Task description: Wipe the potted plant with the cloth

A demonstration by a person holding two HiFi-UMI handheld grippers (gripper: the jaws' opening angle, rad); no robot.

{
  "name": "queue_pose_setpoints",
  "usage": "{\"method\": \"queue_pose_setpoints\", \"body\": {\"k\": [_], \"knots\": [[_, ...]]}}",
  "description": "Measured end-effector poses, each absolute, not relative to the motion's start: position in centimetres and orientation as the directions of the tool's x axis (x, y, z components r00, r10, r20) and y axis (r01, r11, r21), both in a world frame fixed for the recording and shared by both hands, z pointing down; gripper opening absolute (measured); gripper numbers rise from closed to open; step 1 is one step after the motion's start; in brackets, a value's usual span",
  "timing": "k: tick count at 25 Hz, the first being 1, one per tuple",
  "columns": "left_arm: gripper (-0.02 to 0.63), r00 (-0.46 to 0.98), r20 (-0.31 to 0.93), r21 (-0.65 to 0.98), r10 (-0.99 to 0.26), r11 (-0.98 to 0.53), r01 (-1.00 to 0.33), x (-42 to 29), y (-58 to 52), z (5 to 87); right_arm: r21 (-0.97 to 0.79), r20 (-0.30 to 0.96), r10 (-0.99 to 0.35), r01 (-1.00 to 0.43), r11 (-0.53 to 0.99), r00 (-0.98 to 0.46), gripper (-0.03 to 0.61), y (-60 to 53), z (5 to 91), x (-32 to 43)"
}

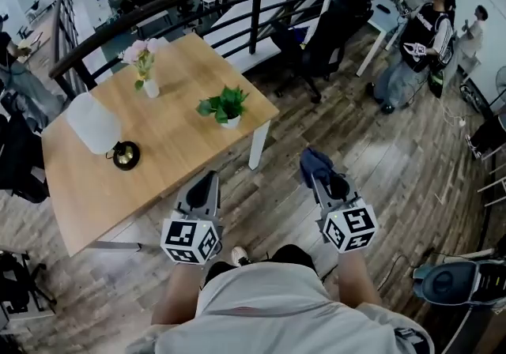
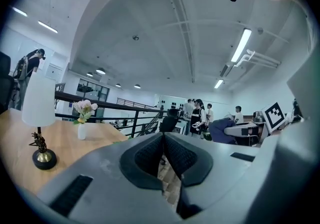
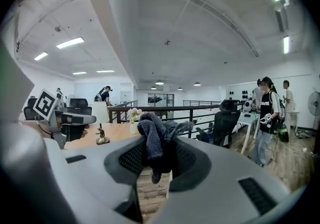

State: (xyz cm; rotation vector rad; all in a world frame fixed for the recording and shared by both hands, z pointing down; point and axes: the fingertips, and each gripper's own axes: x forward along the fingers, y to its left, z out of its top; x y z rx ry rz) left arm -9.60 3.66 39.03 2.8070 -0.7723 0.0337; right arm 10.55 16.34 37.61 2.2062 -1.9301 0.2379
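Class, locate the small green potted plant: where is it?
Head view: the small green potted plant stands near the right edge of the light wooden table, right of the pink-flower vase.

A light wooden table [image 1: 170,159] with white legs stands on a dark wood-plank floor [image 1: 371,155]. On it are a white-shaded table lamp [image 1: 93,125] and a small white vase of pink flowers [image 1: 145,68]. A black metal railing [image 1: 254,24] curves behind. Beyond it are a black office chair [image 1: 328,24], a white desk [image 1: 386,16] and standing people [image 1: 419,40]. Long strip lights [image 2: 241,44] line the white vaulted ceiling [image 2: 165,33].
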Motion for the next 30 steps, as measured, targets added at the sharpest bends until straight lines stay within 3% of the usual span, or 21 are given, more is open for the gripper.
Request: {"method": "queue_pose_setpoints", "body": {"k": [14, 30], "knots": [[0.017, 0.771, 0.118, 0.205, -0.626, -0.744, -0.636, -9.4, -6.0, 40.1, 0.008, 0.279, -0.96, -1.0, 0.028, -0.025, 0.153, 2.2, 38.6, 12.8], [0.017, 0.529, 0.24, 0.288, -0.814, -0.46, -0.84, -0.8, -20.2, 43.9, -0.072, 0.34, -0.883, -0.945, 0.319, -0.324, 0.153, -19.0, 41.9, 25.4]]}}
